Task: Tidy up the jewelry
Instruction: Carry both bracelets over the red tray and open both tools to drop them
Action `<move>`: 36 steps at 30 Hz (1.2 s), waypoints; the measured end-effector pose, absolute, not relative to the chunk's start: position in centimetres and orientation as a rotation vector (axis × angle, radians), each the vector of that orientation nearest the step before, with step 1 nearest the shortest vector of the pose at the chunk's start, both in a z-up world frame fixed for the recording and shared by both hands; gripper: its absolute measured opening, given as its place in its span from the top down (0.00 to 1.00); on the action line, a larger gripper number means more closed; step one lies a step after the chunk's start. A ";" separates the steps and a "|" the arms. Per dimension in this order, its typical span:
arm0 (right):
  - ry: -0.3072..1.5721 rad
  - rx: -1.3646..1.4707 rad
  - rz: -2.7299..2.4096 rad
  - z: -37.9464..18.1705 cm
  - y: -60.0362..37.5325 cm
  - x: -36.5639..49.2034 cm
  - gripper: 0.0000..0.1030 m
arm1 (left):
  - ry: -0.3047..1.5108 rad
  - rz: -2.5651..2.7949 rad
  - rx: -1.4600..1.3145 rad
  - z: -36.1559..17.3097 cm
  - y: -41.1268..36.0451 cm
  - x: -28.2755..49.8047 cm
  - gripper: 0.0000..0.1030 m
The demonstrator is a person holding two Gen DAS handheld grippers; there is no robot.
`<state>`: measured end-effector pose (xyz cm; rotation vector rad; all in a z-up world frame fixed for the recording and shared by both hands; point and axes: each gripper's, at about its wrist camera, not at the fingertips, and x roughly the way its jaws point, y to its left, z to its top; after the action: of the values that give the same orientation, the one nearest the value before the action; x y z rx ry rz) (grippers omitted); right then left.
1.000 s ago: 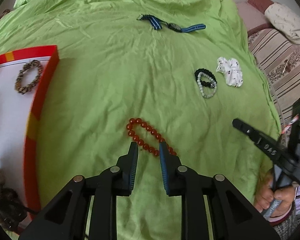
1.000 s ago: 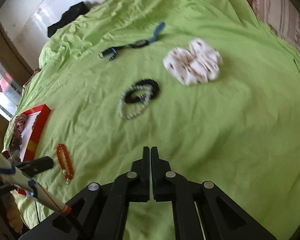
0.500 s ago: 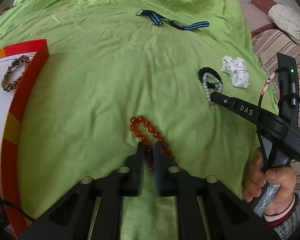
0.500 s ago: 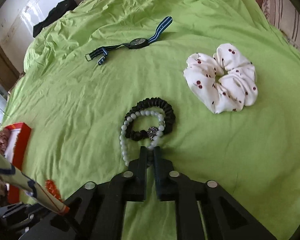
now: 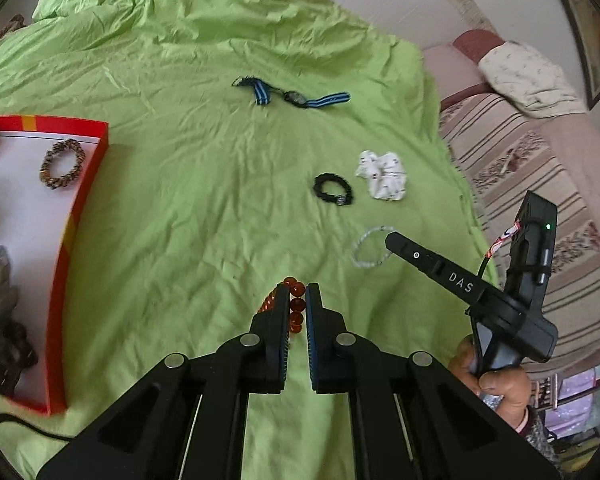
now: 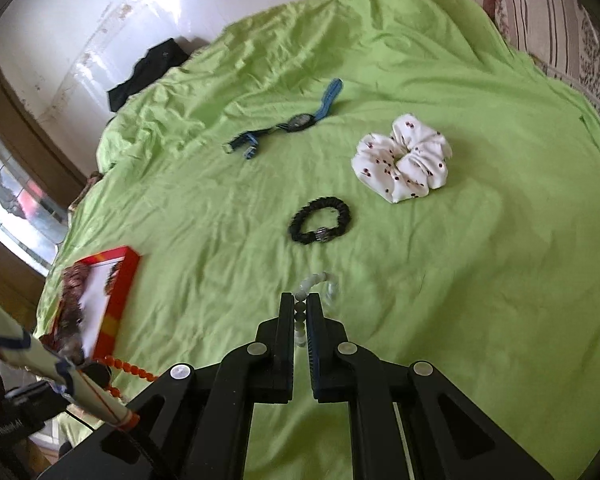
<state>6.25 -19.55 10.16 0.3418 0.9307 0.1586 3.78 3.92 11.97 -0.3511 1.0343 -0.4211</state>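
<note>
My left gripper (image 5: 297,300) is shut on a red bead bracelet (image 5: 296,309), lifted off the green bedsheet (image 5: 204,208); the same bracelet (image 6: 134,368) hangs at the lower left of the right wrist view. My right gripper (image 6: 300,308) is shut on a pale bead bracelet (image 6: 312,284), which dangles blurred from its fingers and shows as the pale bracelet (image 5: 370,248) in the left wrist view. A black bracelet (image 6: 320,220), a white scrunchie (image 6: 402,162) and a blue-strapped watch (image 6: 292,122) lie on the sheet ahead. A red-rimmed tray (image 5: 82,216) at left holds a braided bracelet (image 5: 63,163).
A striped sofa (image 5: 540,184) with a cushion (image 5: 528,76) borders the bed on the right. A person's hand (image 5: 496,384) holds the right gripper's handle. A dark cloth (image 6: 148,72) lies beyond the far edge of the sheet. More dark items (image 5: 0,320) sit in the tray's near part.
Both grippers closed on their bracelets and rose. The red beads left the sheet in the left gripper; the pale beads came away from the black bracelet in the right gripper.
</note>
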 end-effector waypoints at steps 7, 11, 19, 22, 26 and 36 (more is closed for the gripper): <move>0.886 0.305 0.208 13.6 -17.0 3.4 0.94 | 0.983 -0.410 -0.359 15.3 7.1 0.4 0.93; 0.868 0.260 0.245 15.4 -14.6 2.2 0.94 | 0.952 -0.375 -0.366 16.7 10.0 -1.2 0.93; 0.860 0.175 0.327 17.3 -9.1 1.2 0.94 | 0.912 -0.271 -0.357 18.7 17.6 -2.2 0.93; 0.862 0.146 0.363 17.8 -6.7 1.3 0.94 | 0.909 -0.236 -0.324 19.2 19.7 -1.6 0.93; 0.873 0.097 0.411 18.0 -3.0 2.3 0.94 | 0.920 -0.181 -0.272 19.5 22.6 0.9 0.93; 0.915 0.011 0.517 16.8 5.9 6.6 0.94 | 1.017 -0.165 -0.248 15.8 26.4 9.7 0.93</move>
<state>6.56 5.86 16.77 0.0110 0.9146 0.5167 9.74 26.38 15.82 -0.2478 1.0165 -0.1649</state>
